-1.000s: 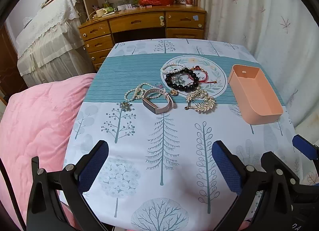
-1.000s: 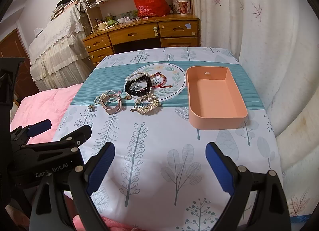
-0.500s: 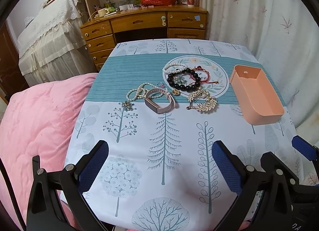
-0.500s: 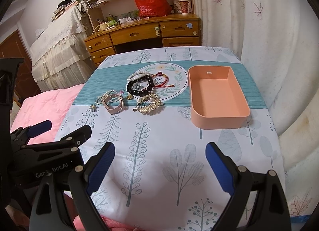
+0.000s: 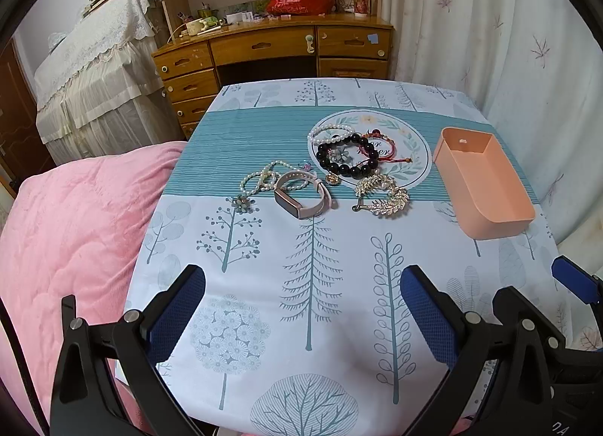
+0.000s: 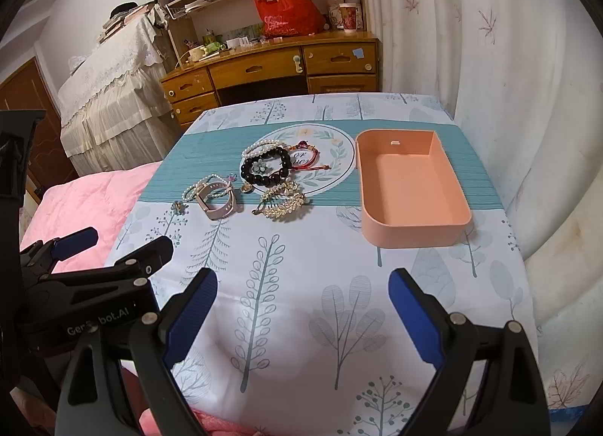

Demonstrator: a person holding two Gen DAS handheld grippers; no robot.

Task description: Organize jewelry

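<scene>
Both your left tongs (image 5: 301, 308) and right tongs (image 6: 303, 304) gape wide, holding nothing above the tabletop (image 6: 301, 285); bracelets (image 6: 265, 170) lie at 12 o'clock, tangled, tray (image 6: 410, 191) at 1.

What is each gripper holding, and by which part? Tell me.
Nothing is held. The left gripper and right gripper are both open above the tablecloth; the jewelry lies untouched beside the tray.

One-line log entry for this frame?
phase: pre-grasp | left gripper: open, empty | right gripper: open, empty | jewelry: clustered on tablecloth | orange tray: empty
</scene>
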